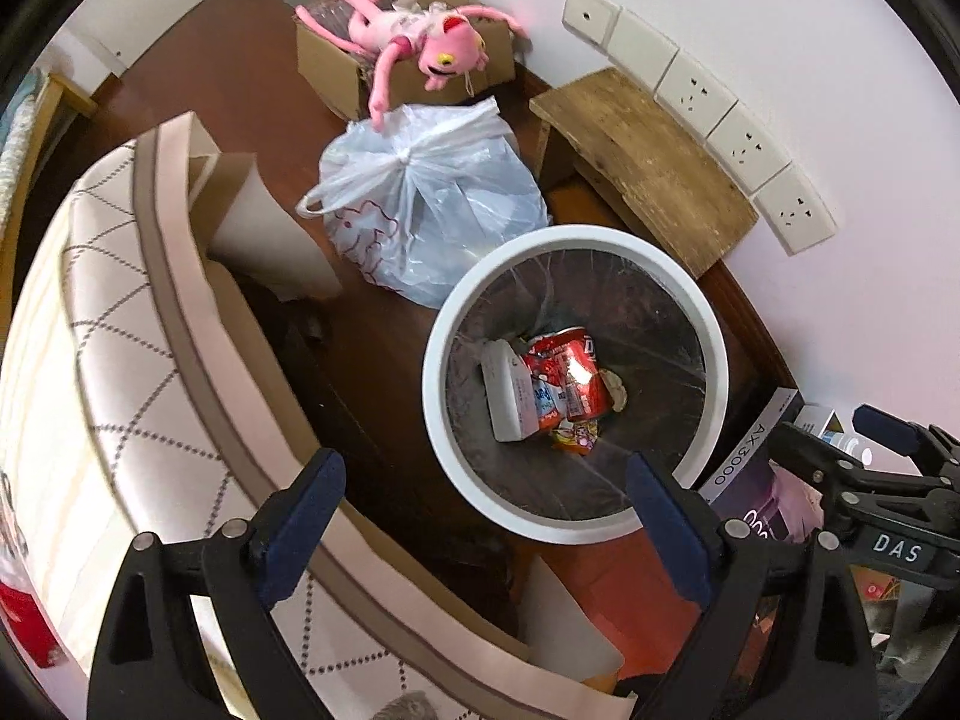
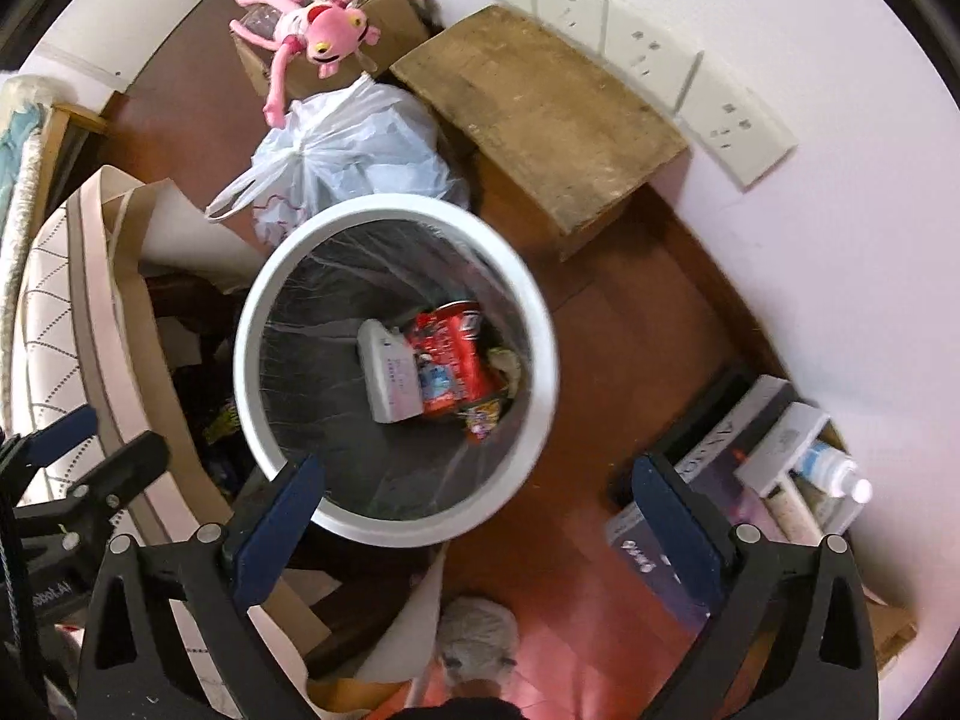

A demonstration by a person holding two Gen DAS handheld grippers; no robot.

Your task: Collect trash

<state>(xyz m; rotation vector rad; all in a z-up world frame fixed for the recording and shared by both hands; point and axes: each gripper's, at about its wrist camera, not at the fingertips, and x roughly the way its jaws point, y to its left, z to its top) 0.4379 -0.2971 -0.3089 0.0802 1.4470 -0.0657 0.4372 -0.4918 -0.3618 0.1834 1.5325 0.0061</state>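
Now we hang both tools over the white bin [image 2: 396,360], left tool [image 1: 480,492] and right tool [image 2: 474,504] spread apart and empty, trash [image 2: 444,360] already down inside at 12 o'clock of the right tool, which looks nearer.

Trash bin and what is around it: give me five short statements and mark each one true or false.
1. A crushed red can lies inside the white bin. True.
2. The plastic bag beside the bin is untied. False: it is knotted at the top.
3. The pink plush toy sits in the bin. False: it lies on a cardboard box.
4. Both the left gripper and right gripper are open and empty. True.
5. The wall sockets have plugs in them. False: none is plugged.
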